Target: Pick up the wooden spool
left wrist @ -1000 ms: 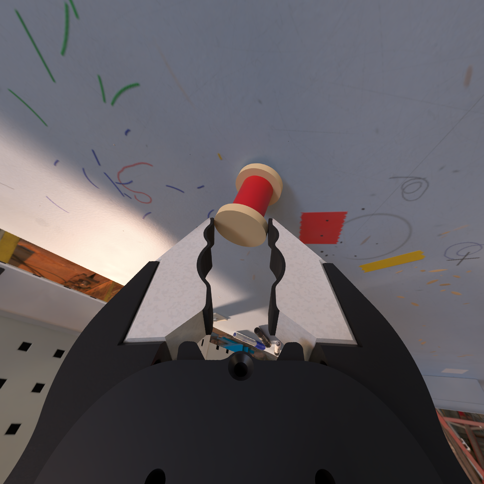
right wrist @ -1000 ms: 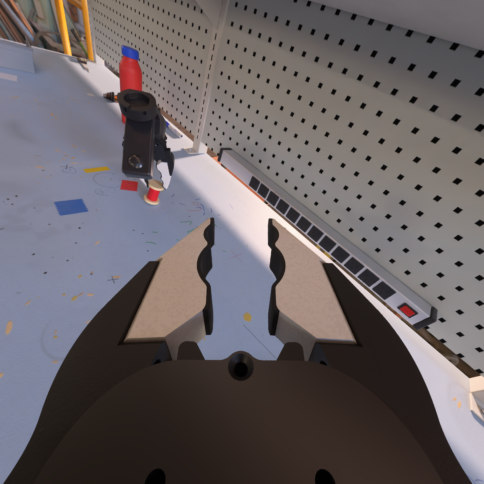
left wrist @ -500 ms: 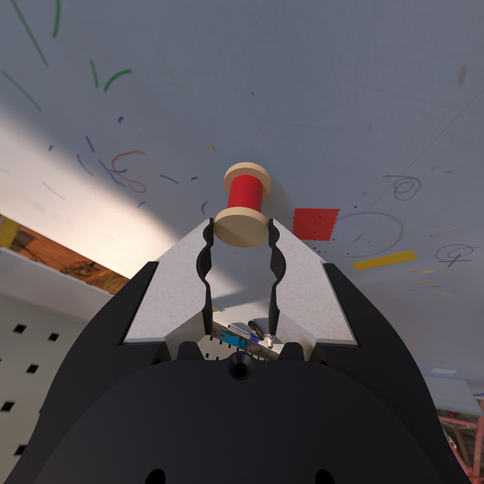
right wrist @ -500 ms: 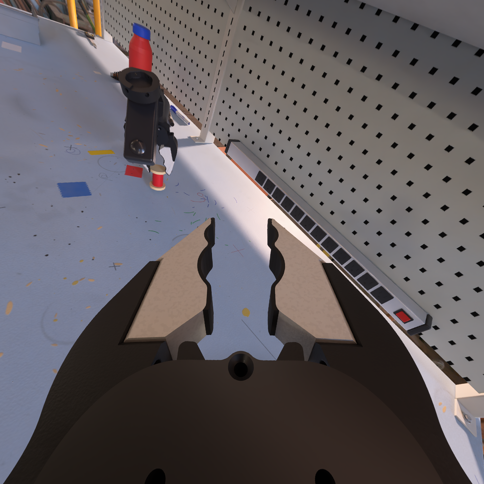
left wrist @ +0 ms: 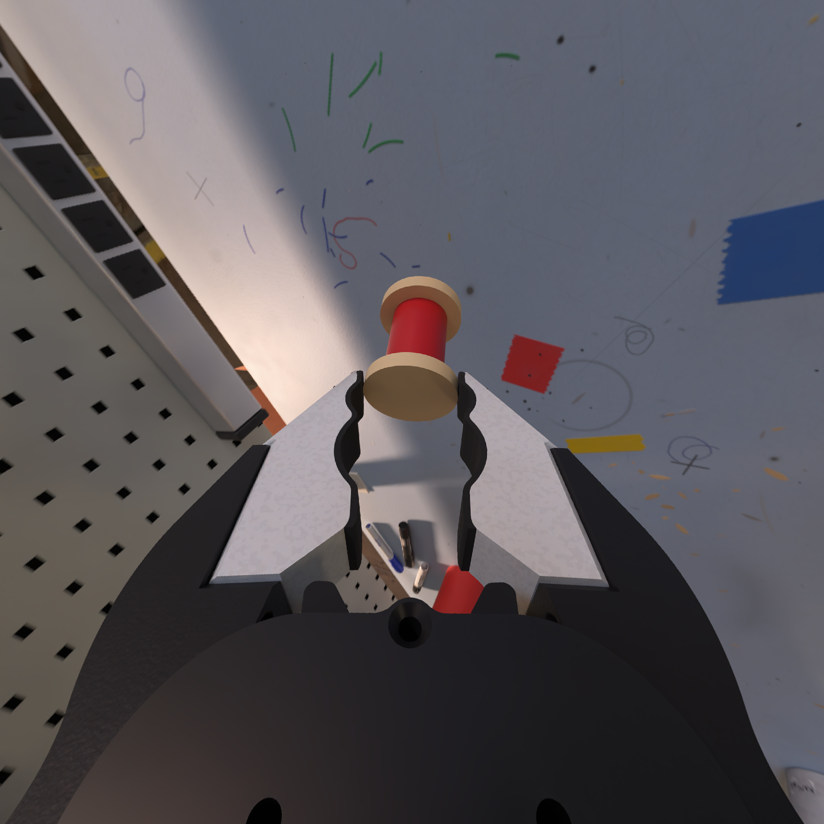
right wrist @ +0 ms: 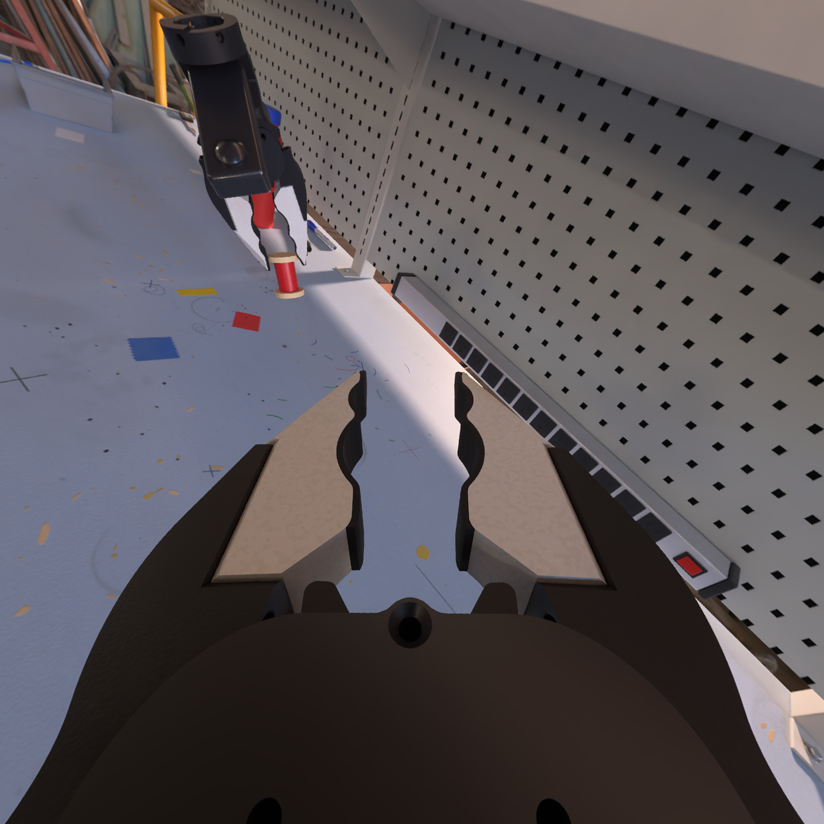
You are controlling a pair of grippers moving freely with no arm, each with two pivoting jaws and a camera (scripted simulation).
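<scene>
Wooden spool [left wrist: 417, 352] at frame centre of left wrist view, red-wound core, tan flanges, standing upright on the white bench [left wrist: 579, 133]. Near flange pinched between the tips of left gripper [left wrist: 411, 392], both black pads touching the flange rim: closed on the spool's top flange, held at the very tips only, likely because the approach came from above and the flange is the widest part to catch. Same seen in right wrist view, upper left: left gripper [right wrist: 285, 256] tilted down over spool [right wrist: 286, 276], bottom flange looking to sit on or barely off the bench, cannot tell which. Lift judged just starting or about to start. Shallow tip grip on a round rim, so slip or swing-out a risk; slow straight lift advisable. Right gripper [right wrist: 409, 383] at lower centre of its own view, jaws apart, nothing between them, well apart from the spool, idle over the bench, apparently parked out of the way. Red tape square [left wrist: 531, 363] just right of spool, yellow tape strip [left wrist: 605, 443] lower right, blue tape patch [left wrist: 776, 254] at right edge. Pegboard [left wrist: 89, 446] and power strip [left wrist: 111, 249] along left side. Pens [left wrist: 397, 548] and a red bottle [left wrist: 455, 588] visible through the jaw gap, lower centre.
</scene>
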